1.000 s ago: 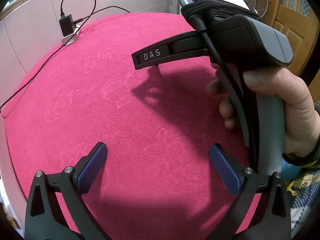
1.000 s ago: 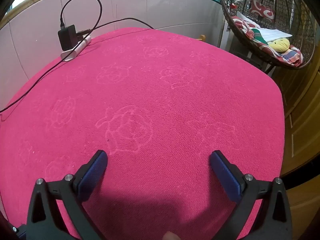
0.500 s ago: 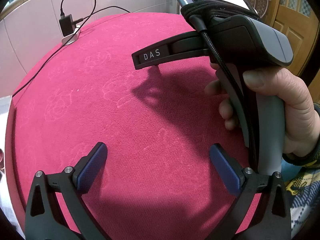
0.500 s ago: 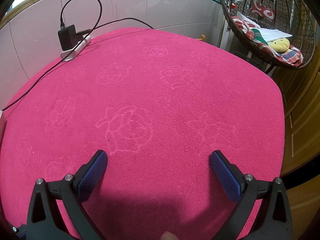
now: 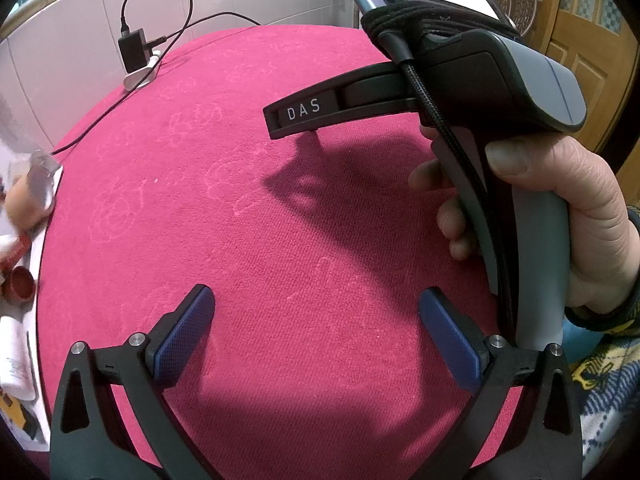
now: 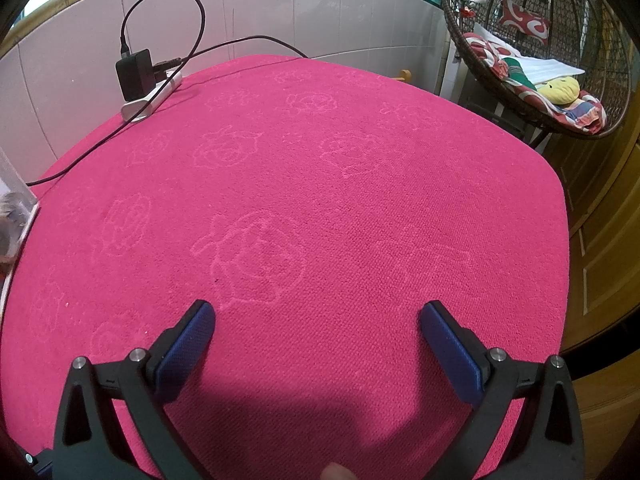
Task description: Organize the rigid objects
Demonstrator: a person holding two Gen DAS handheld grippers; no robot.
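My left gripper (image 5: 316,300) is open and empty above a pink embossed cloth (image 5: 240,216). My right gripper (image 6: 316,316) is open and empty above the same cloth (image 6: 320,184). In the left wrist view the right gripper's body (image 5: 480,92), marked DAS, is held in a hand at the right. At the left edge a clear-walled tray (image 5: 48,208) holds blurred small objects: a red cup (image 5: 18,284), a beige thing (image 5: 24,204) and white items. Its corner shows in the right wrist view (image 6: 24,216).
A black charger on a white power strip (image 6: 150,98) sits at the far left of the cloth, with black cables running left and right. A tiled wall is behind. A wicker hanging chair (image 6: 520,48) and wooden doors are to the right.
The clear tray with small objects has come into view at the left edge of both views, moving in toward the cloth. Both grippers stayed open and nearly still.
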